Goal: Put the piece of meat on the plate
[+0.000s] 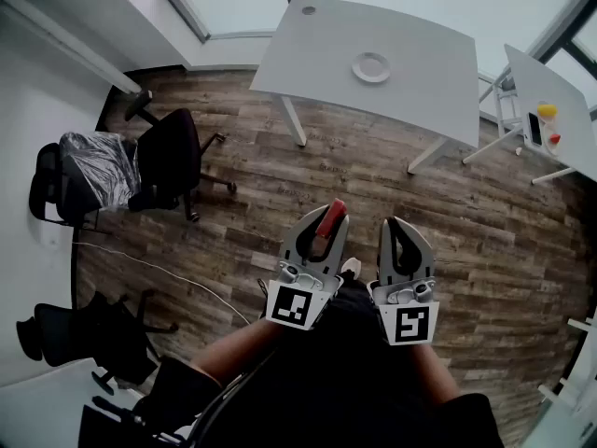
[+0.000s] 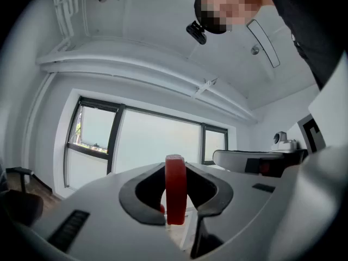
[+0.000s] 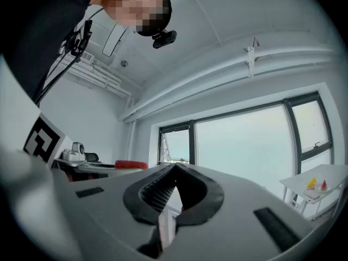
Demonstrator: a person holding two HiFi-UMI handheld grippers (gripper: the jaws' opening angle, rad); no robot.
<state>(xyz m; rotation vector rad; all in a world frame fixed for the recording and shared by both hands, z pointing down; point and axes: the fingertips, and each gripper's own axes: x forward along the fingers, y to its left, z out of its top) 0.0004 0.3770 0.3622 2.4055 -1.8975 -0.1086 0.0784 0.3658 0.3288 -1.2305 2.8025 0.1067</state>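
Observation:
A flat red piece of meat (image 1: 330, 219) stands on edge between the jaws of my left gripper (image 1: 325, 224), which is shut on it. In the left gripper view the meat (image 2: 175, 188) rises as a red slab clamped between the dark pads. My right gripper (image 1: 402, 234) hangs beside it, shut with nothing in it; in its own view the gripper (image 3: 173, 174) has tips that meet. Both are held level at waist height over the wooden floor. The white plate (image 1: 371, 67) lies on a grey table (image 1: 420, 73) far ahead.
A second white table (image 1: 569, 133) at the right carries a yellow item (image 1: 547, 112) and a red one (image 1: 554, 140). Black office chairs (image 1: 173, 161) stand at the left, one draped with a grey cover (image 1: 96, 166). A cable (image 1: 159, 271) runs across the floor. Large windows (image 2: 157, 143) lie ahead.

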